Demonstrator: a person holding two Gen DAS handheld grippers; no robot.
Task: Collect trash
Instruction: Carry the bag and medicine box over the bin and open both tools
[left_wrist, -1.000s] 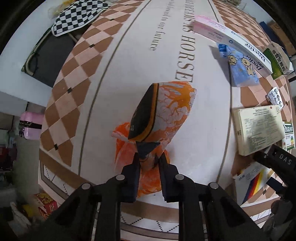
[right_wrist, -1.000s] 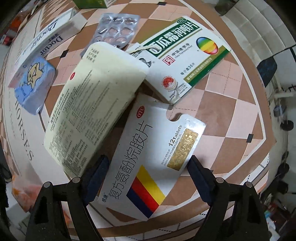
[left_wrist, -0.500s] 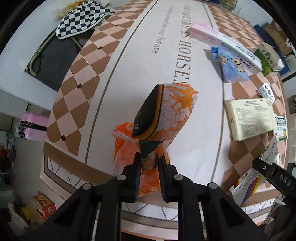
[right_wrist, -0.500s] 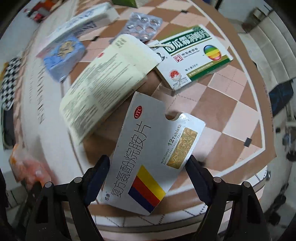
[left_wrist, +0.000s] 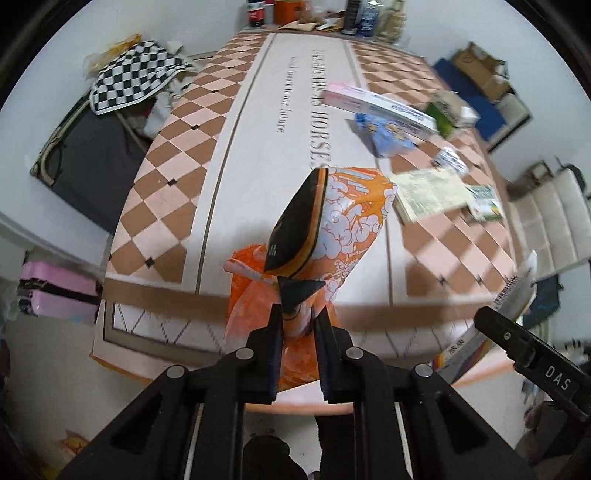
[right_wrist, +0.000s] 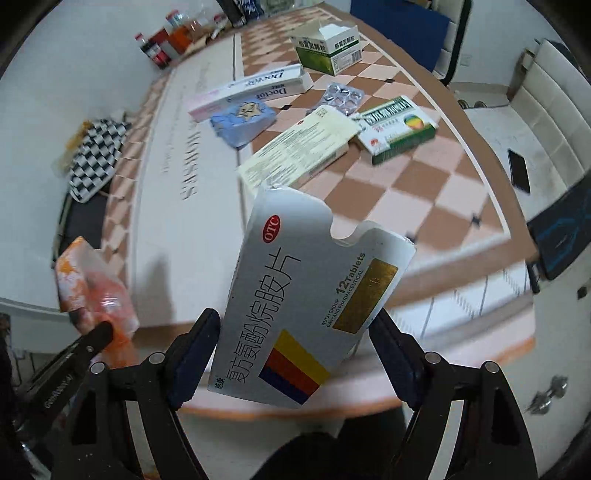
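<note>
1. Since the earlier frames I have brought both tools up off the tabletop; far more of the room shows around it, and each tool carries the piece it held a second ago.
2. My left tool is pinched nearly closed on the twisted neck of one orange bag, which hangs clear above the near edge of the tabletop.
3. My right tool stands wide, with its two pads pressing the sides of one flattened white medicine carton bearing a yellow, red and blue stripe, tilted and lifted clear.
4. From the right wrist view I count six pieces left lying on the tabletop:
   - one long pink-and-white box
   - one blue packet just beside it
   - one open green-and-white box at the far side
   - one silver blister sheet
   - one cream carton
   - one green-edged white box touching the cream carton's corner
5. That makes eight trash pieces in sight, two of them held.
6. One checkered cloth lies off the tabletop's left side.
</note>
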